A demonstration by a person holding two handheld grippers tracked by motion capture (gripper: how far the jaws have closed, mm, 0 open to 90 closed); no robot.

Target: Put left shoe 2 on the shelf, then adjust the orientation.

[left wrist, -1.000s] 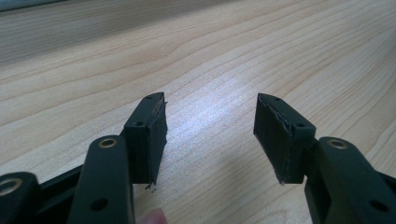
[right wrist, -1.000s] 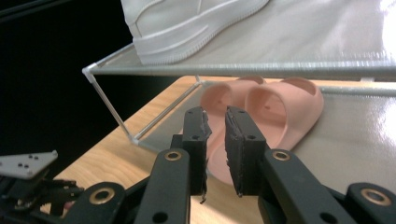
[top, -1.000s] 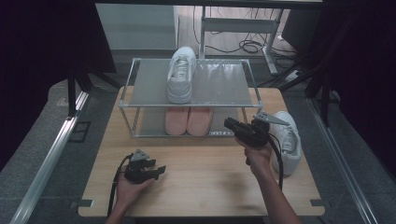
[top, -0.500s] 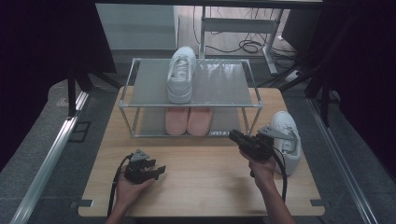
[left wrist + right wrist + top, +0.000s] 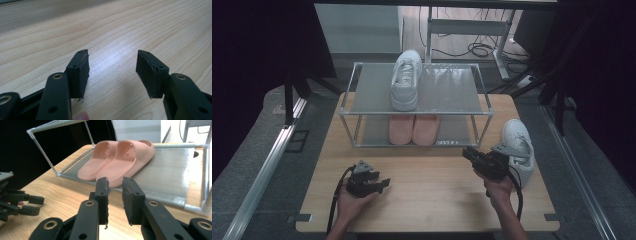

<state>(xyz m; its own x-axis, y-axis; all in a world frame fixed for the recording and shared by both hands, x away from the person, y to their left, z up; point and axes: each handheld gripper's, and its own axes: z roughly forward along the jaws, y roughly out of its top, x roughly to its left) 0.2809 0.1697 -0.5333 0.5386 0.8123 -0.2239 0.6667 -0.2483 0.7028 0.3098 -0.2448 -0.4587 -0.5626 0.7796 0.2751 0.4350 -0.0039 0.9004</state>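
On the wooden bench (image 5: 427, 195) I log my right gripper (image 5: 468, 154) near the right edge, its jaws a narrow gap apart, just been opening with nothing between them, aimed at the pair of pink foam slides (image 5: 117, 160) on the lower shelf of the metal-framed shoe rack (image 5: 362, 135). A white lace-up sneaker (image 5: 517, 147) lies just beside that gripper at the bench's right edge; another white sneaker (image 5: 406, 80) sits on the rack's top shelf. My left gripper (image 5: 112, 72) rests near the front left, jaws spread wide and empty.
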